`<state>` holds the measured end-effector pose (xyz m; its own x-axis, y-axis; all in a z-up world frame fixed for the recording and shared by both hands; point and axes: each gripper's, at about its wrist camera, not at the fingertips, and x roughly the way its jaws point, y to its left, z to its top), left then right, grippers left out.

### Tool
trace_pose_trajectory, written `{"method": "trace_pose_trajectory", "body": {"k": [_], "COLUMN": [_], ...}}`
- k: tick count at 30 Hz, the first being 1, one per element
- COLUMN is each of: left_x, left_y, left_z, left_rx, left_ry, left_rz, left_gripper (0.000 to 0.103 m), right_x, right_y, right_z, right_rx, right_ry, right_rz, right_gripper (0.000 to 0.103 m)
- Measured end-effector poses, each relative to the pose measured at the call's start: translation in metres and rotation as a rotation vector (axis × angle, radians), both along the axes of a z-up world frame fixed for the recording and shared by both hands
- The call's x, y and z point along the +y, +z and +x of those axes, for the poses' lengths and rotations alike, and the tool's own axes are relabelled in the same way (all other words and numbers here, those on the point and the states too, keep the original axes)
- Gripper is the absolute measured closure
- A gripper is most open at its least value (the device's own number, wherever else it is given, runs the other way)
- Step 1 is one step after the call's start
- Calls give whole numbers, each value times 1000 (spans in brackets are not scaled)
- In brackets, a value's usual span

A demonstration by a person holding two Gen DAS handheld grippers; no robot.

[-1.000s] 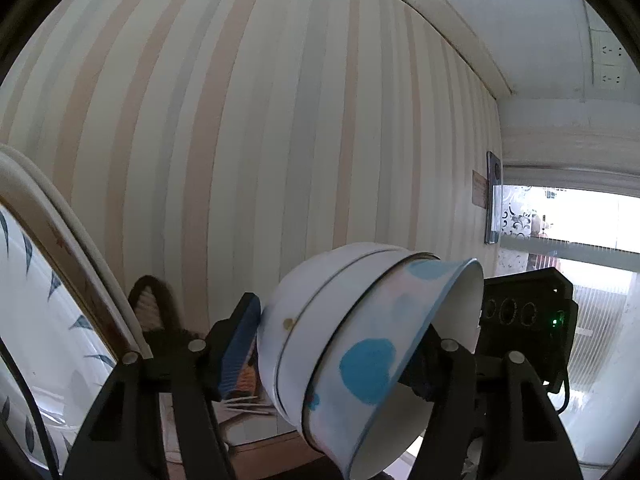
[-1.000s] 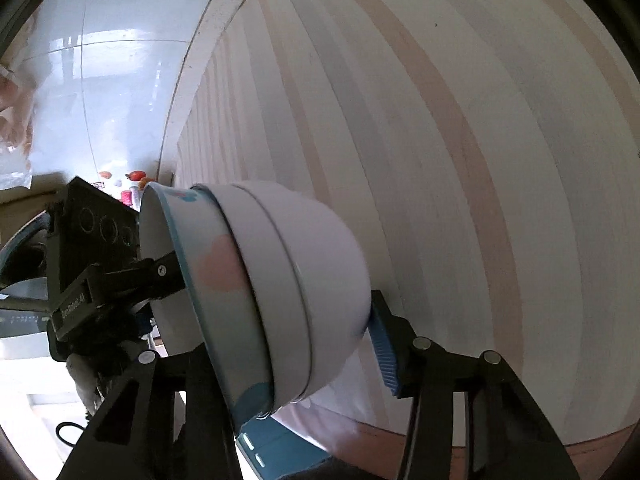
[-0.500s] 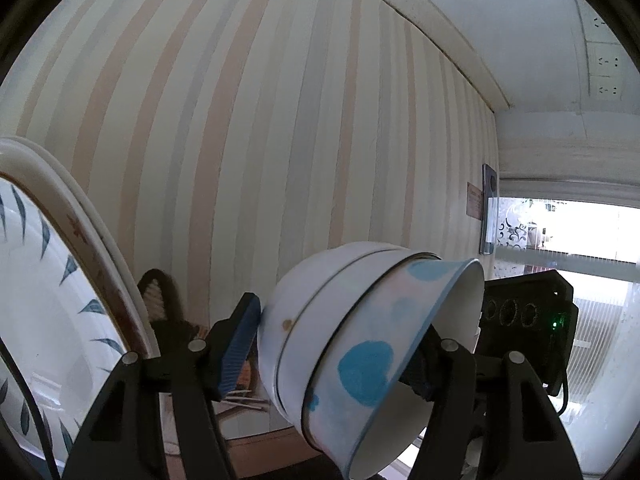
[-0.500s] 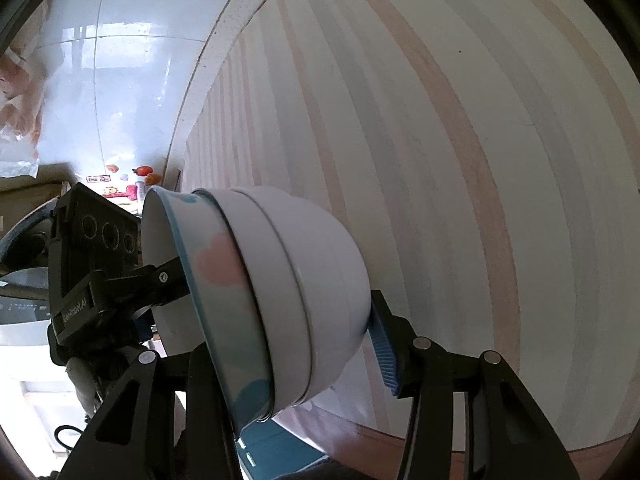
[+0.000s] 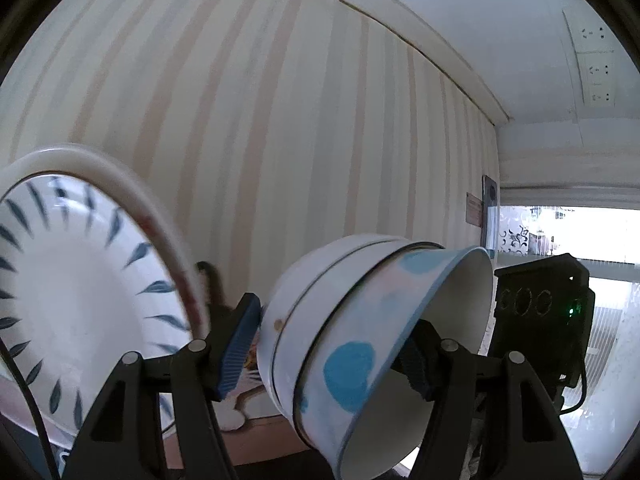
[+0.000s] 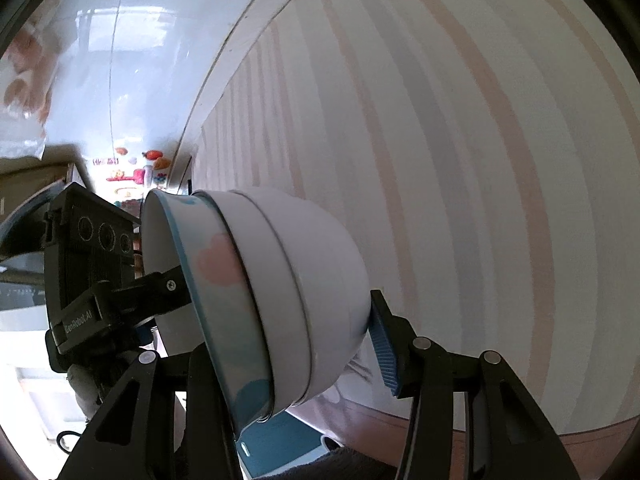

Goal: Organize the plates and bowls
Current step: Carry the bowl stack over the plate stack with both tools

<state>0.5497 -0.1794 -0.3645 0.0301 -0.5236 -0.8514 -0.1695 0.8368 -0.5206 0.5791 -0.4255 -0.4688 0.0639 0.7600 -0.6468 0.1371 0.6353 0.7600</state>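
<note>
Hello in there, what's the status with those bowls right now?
Both grippers, left and right, clamp one bowl stack, tilted, airborne. Leaf-patterned plate close on left. Striped wall ahead.

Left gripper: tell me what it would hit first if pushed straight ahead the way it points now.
Beyond the bowl stack that the left gripper is shut on, the striped wall looks like the first thing in line. The plate sits off to its left. Depth is unclear through the fisheye.
</note>
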Motion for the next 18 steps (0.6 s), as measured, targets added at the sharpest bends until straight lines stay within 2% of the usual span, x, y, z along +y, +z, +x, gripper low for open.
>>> {"method": "trace_pose_trajectory", "body": {"k": [8,18], "left_x": [45,105], "left_y": [13,25], "left_z": [-13,-34], "left_rx": [-6,-13], "left_ry": [74,182], "left_rz": [26,45], "left_gripper": [41,41], "right_x": [42,116], "right_y": [20,26], "right_z": [8,14], "right_rx": [-26,-13], "right_ry": [96,202], "right_rz": [2,35], "right_gripper": [53,53]}}
